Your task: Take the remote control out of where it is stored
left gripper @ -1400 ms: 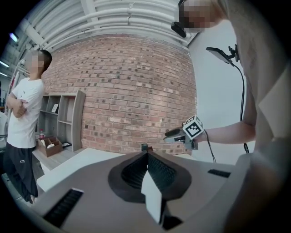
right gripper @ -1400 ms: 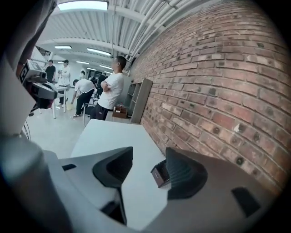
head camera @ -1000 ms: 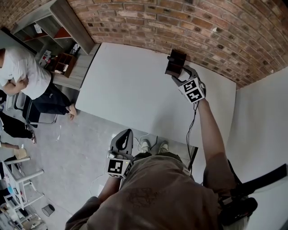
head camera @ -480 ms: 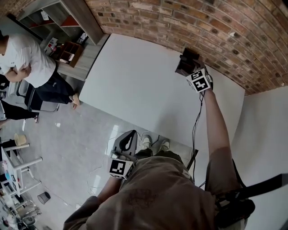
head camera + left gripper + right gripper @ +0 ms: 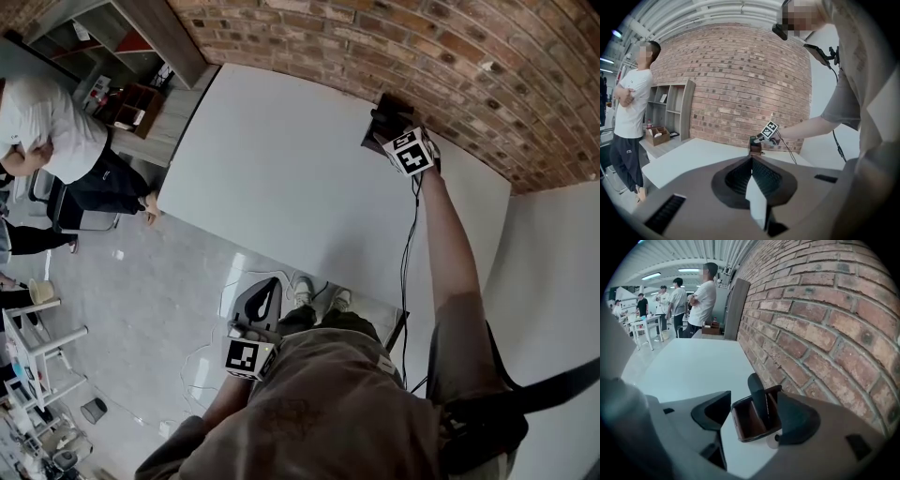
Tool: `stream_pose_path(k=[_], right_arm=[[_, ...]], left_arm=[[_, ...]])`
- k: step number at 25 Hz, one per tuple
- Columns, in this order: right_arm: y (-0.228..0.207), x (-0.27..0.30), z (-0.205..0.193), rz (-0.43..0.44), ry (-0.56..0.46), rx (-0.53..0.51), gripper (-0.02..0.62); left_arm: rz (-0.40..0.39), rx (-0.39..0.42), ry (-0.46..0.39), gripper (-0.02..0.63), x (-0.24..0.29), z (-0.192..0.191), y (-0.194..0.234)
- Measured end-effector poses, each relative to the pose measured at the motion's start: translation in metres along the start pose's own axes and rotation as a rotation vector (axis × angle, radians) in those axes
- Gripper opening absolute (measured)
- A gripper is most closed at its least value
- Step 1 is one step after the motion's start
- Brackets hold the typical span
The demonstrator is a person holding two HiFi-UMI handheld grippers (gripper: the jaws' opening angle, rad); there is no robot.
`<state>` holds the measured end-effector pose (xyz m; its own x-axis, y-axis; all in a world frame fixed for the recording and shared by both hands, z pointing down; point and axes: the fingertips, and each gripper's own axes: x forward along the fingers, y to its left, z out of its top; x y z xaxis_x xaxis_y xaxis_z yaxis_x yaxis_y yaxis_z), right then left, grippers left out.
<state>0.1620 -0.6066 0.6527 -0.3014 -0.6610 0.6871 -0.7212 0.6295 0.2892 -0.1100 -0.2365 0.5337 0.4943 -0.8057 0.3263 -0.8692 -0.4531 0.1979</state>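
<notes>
A black remote (image 5: 758, 395) stands upright in a brown wooden holder (image 5: 749, 422) at the back of the white table (image 5: 281, 178), close to the brick wall. My right gripper (image 5: 754, 416) is open, its jaws have just been opening, and they stand either side of the holder's top without pressing on it. In the head view the right gripper (image 5: 392, 114) sits over the holder (image 5: 374, 133). My left gripper (image 5: 751, 158) is shut and empty, held low in front of the table edge (image 5: 255, 314), pointing towards the holder (image 5: 755, 147).
The brick wall (image 5: 375, 47) runs right behind the holder. A cable (image 5: 407, 244) hangs along my right arm. A person (image 5: 47, 141) stands at the left beside shelves (image 5: 141, 42); more people stand farther off (image 5: 675, 301).
My right gripper has moved farther out and down onto the holder by the wall. The left gripper has stayed near the table's front edge.
</notes>
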Motion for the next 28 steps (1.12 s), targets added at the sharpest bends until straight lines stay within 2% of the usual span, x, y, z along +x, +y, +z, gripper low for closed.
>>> stream_pose_path(k=[11, 22, 25, 28], right_arm=[[-0.005, 0.035, -0.007, -0.007, 0.026, -0.040, 0.293], [-0.004, 0.051, -0.009, -0.021, 0.049, -0.118, 0.288], [-0.008, 0.051, -0.007, -0.043, 0.043, -0.123, 0.261], [-0.011, 0.050, -0.008, -0.062, 0.051, -0.140, 0.159]], left_arm=[[0.027, -0.008, 0.004, 0.011, 0.001, 0.005, -0.008], [0.036, 0.012, 0.062, 0.011, -0.001, -0.012, -0.010], [0.039, 0.007, 0.045, 0.011, 0.000, -0.009, -0.012], [0.044, 0.001, 0.045, 0.011, -0.002, -0.010, -0.012]])
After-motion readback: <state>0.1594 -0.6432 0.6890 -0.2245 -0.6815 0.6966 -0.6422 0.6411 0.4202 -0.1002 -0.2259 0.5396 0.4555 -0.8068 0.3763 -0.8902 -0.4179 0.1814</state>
